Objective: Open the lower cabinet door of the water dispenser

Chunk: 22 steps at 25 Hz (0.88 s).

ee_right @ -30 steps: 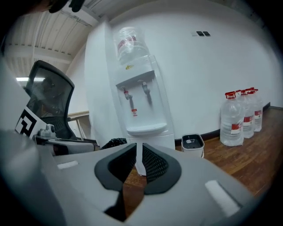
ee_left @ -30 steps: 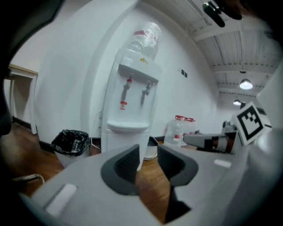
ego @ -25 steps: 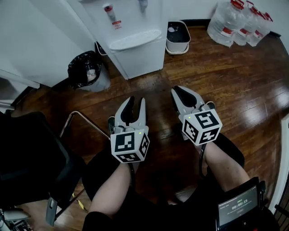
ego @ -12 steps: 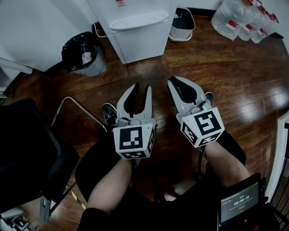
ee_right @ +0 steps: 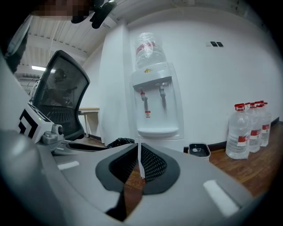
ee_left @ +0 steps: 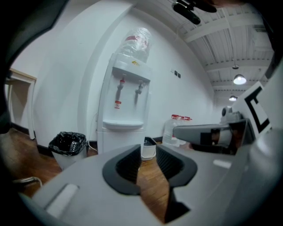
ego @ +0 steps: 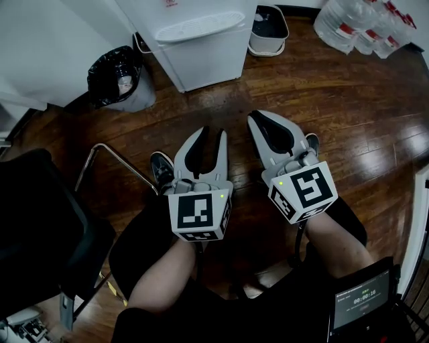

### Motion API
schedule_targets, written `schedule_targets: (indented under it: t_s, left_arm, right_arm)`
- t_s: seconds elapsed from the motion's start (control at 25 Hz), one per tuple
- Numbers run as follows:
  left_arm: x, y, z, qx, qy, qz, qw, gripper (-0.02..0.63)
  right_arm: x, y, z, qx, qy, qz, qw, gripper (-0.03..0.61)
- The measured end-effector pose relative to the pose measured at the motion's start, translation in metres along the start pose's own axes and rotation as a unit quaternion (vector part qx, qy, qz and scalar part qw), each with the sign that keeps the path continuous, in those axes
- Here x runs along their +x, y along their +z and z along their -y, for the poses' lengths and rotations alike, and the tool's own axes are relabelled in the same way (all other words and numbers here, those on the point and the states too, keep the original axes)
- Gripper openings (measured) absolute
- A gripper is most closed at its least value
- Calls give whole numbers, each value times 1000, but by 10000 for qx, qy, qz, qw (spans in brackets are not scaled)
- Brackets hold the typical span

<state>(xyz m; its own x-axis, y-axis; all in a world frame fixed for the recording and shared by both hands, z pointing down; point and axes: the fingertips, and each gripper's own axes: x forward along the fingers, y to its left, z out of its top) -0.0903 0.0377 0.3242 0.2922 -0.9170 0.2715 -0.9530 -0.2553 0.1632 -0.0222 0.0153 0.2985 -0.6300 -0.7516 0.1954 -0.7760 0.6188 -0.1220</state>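
Approach comes first: water dispenser stands far ahead, its cabinet door closed. Left gripper, empty, jaws just narrowing, should reopen; right gripper is clenched, empty.

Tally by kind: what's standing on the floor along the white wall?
water dispenser: 1
trash bin, black bag inside: 1
small white bucket: 1
water jugs, red caps: 3 in view
Total: 6
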Motion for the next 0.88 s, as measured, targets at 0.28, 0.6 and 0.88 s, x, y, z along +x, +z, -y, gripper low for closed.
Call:
schedule_targets:
  t_s: [0.28, 0.6, 0.88]
  left_arm:
    - [0, 1, -1, 39, 62, 84, 9999, 129]
    - [1, -2, 2, 73, 21, 44, 10000, 129]
    - [1, 0, 2, 20, 24, 57, 10000, 129]
  right_arm:
    - [-3, -2, -4, -20, 66, -8, 10000, 25]
    - [-4, 1, -3, 38, 65, 27, 10000, 21]
    - [-3, 0, -5, 39, 93, -1, 9999, 15]
